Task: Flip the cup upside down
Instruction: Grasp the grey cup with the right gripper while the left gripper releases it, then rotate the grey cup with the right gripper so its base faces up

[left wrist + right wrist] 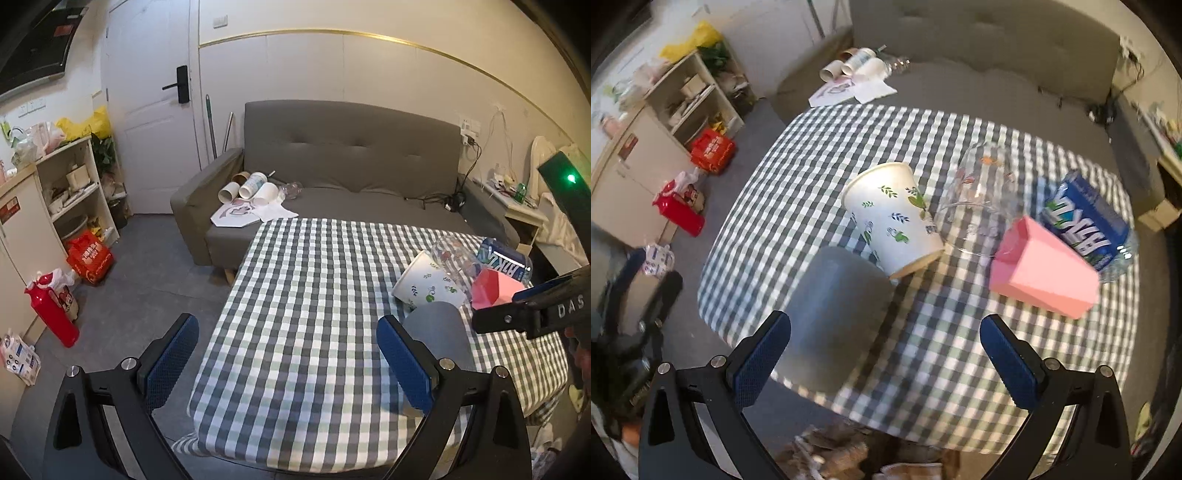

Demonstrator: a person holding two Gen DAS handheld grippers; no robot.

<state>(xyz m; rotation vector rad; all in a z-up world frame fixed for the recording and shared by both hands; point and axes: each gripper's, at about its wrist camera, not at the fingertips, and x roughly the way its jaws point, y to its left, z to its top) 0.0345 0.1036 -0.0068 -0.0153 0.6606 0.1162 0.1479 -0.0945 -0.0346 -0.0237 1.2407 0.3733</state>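
Observation:
Several cups stand upside down on the checked tablecloth (923, 350): a grey cup (838, 317), a white paper cup with leaf prints (894, 218), a clear glass (982, 192) and a pink cup (1045, 273). A blue-labelled bottle (1086, 218) lies behind the pink cup. My right gripper (886, 354) is open above the table's near edge, with the grey cup just ahead of its left finger. My left gripper (288, 354) is open and empty over the table's left part; the grey cup (439, 332) sits behind its right finger.
A grey sofa (351, 166) with paper cups and papers on it stands behind the table. Shelves (74, 184), a red bag (90, 258) and a red bottle (51, 310) are on the floor to the left. The right gripper's body (535, 310) shows at the right.

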